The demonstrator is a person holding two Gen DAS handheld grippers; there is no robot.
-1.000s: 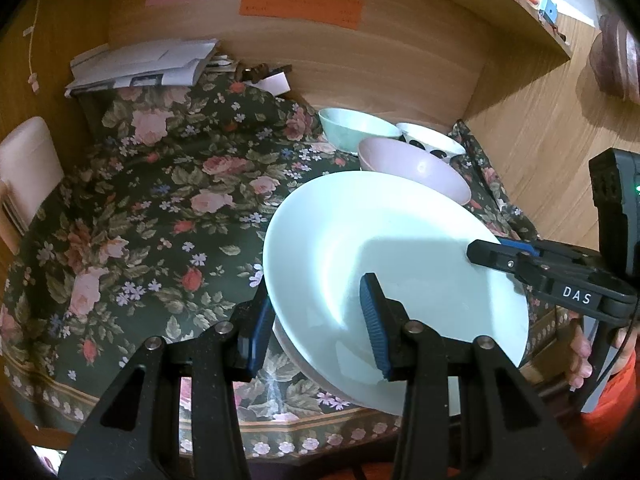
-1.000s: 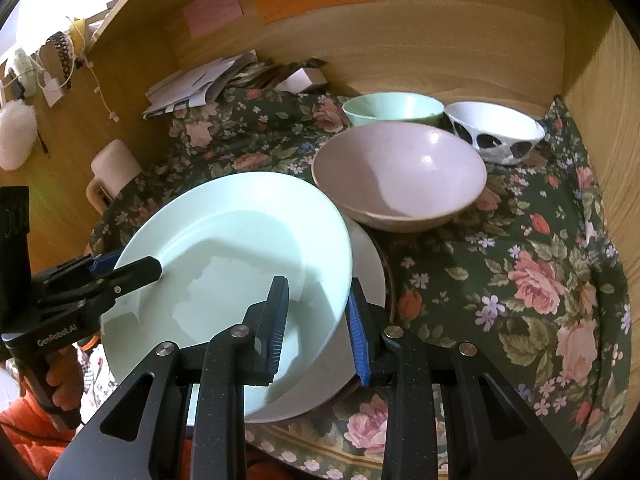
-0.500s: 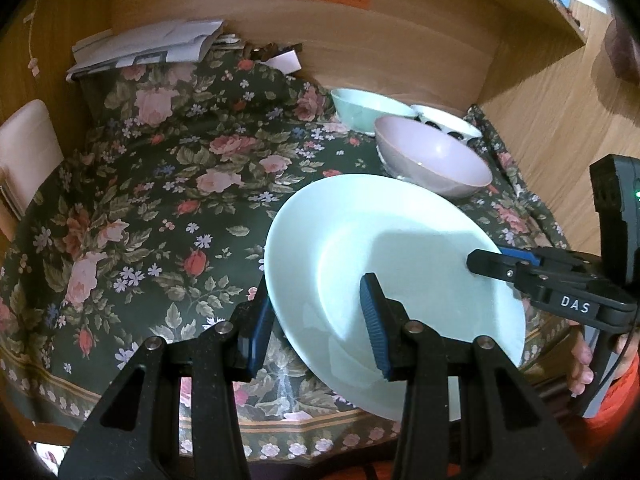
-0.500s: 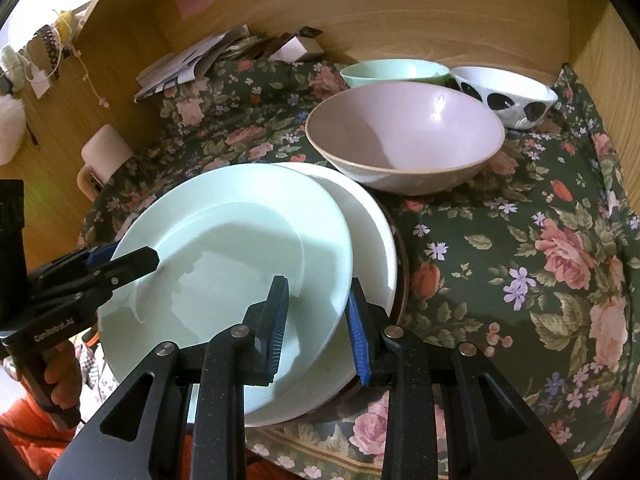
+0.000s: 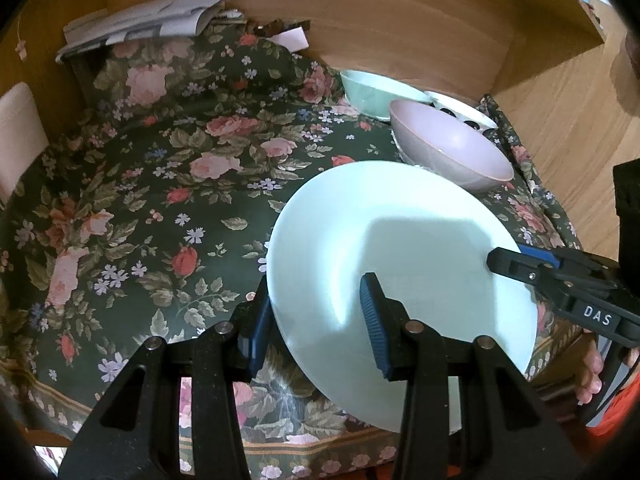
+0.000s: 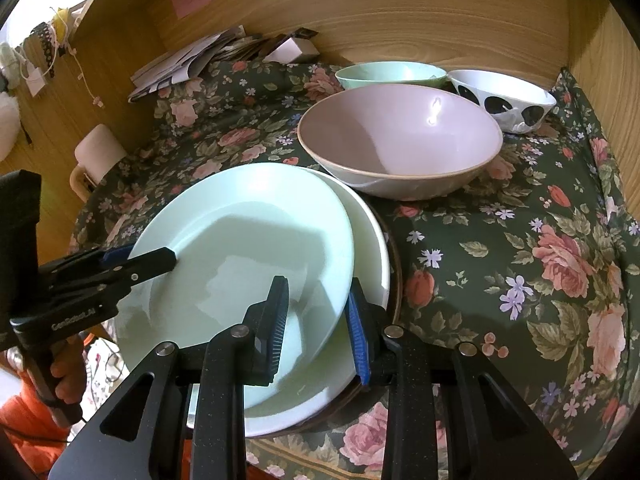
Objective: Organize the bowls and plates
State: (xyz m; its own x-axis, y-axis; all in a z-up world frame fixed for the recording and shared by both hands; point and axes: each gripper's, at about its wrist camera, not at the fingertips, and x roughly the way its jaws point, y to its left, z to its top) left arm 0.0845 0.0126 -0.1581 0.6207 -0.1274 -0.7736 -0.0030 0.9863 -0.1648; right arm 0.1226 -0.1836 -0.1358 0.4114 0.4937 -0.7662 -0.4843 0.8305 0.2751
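Between the two grippers sits a mint-green plate (image 5: 400,256), tilted over a white plate (image 6: 372,248) on the floral tablecloth (image 5: 160,200). The left gripper (image 5: 316,328) clamps its near rim; the right gripper (image 6: 316,320) clamps the opposite edge. Just beyond stands a pink bowl (image 6: 400,144), then a green bowl (image 6: 390,74) and a spotted bowl (image 6: 504,98).

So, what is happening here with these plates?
A person holds one handheld gripper in each hand, and both grip the same pale green plate by its rim. The left gripper holds its left edge, the right gripper its right edge. The plate hangs tilted just above a white plate on the flowered cloth. Three bowls wait behind: pink, green, spotted.
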